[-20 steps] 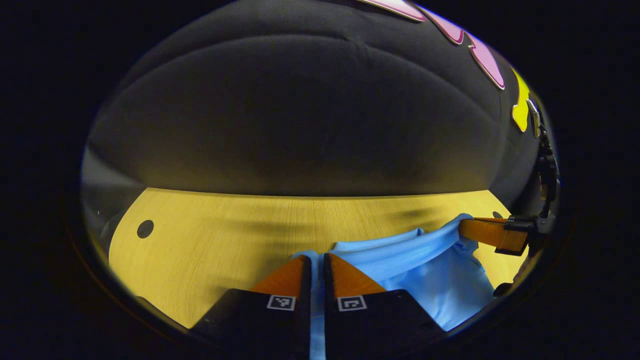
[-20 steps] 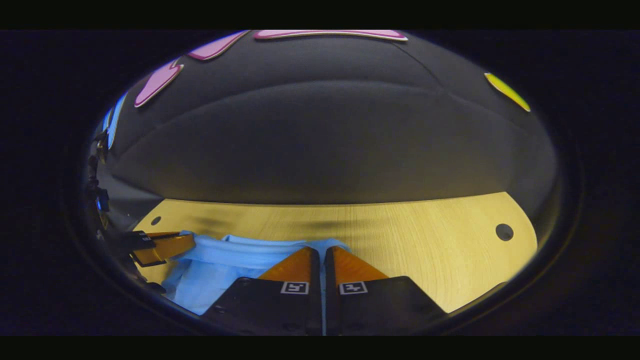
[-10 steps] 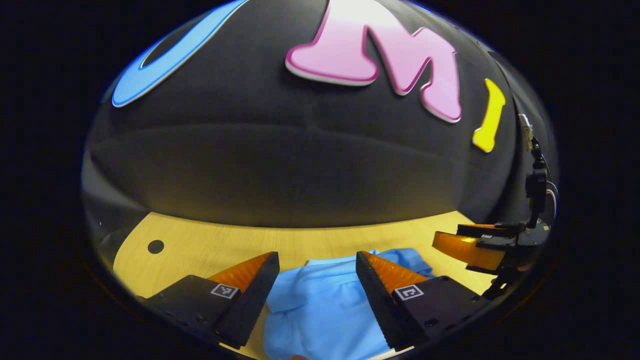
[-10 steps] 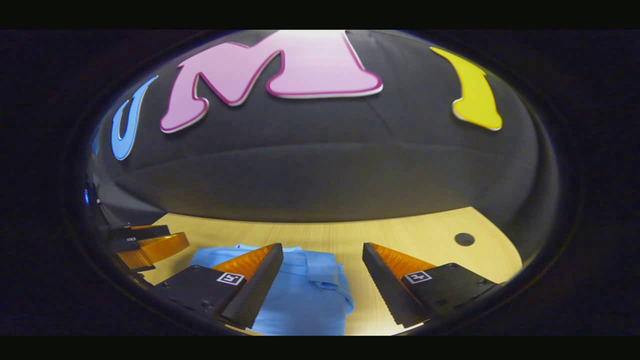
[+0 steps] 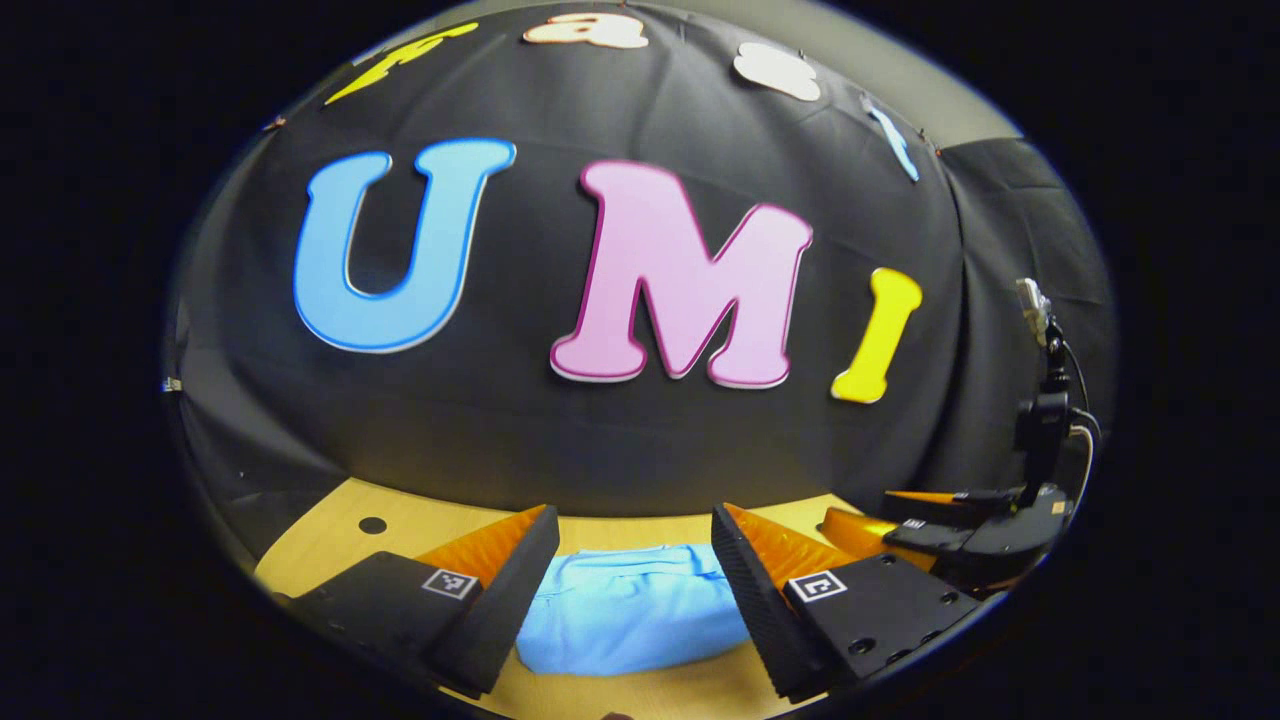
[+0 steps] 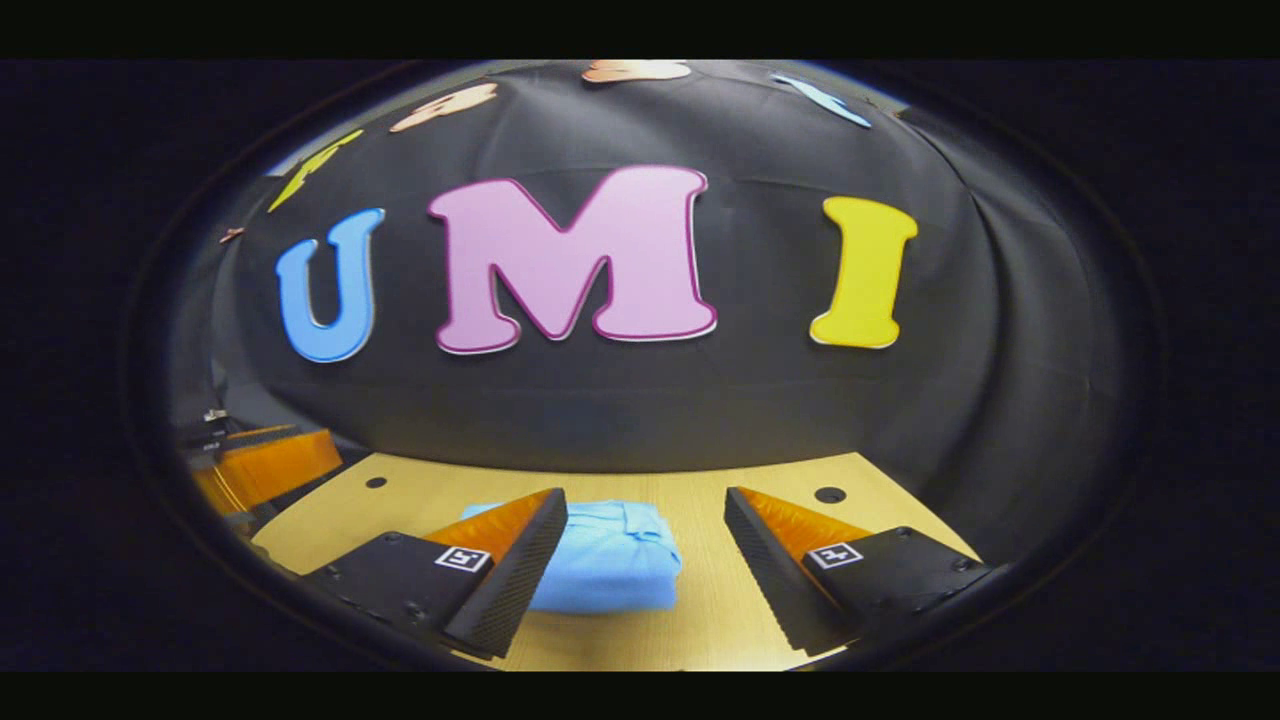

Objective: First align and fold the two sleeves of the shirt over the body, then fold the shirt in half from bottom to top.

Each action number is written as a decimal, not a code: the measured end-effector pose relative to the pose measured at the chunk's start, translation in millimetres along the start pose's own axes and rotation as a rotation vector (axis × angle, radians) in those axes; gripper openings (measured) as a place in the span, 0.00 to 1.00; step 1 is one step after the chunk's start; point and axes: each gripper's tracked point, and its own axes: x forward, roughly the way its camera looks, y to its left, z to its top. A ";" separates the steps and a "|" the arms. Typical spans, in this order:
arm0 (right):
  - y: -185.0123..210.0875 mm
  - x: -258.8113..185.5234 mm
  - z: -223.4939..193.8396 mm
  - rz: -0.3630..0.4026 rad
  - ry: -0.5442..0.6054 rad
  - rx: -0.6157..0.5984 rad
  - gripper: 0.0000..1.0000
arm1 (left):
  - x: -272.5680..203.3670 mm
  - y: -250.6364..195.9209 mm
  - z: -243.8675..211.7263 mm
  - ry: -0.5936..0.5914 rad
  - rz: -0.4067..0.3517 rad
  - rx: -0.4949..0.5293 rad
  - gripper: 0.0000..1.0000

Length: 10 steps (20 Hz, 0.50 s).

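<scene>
Nearest, the left gripper (image 5: 635,545) and right gripper (image 6: 645,525) hover with fingers spread wide, grasping nothing. Beyond them a light blue shirt (image 5: 630,608) lies folded into a compact bundle on the wooden table (image 6: 760,480), collar end away, long axis seemingly running side to side. The loose top layer could likely spring open if a finger snags it.

shirt (image 5: 625,608): 1 | table (image 6: 700,620): 1 | table holes (image 6: 830,494): 2
</scene>
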 end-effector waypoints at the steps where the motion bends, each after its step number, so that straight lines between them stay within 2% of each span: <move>1: 3.0 -20.9 6.9 0.004 -0.014 -0.006 0.99 | -16.7 -7.6 6.9 -0.018 -0.005 0.007 0.97; 3: 9.9 -63.2 16.1 0.013 -0.042 -0.014 0.98 | -51.9 -27.4 15.2 -0.034 -0.036 0.022 0.97; 10: 23.1 -186.4 33.1 0.031 -0.073 0.014 0.98 | -181.2 -69.5 32.7 -0.094 -0.058 0.082 0.97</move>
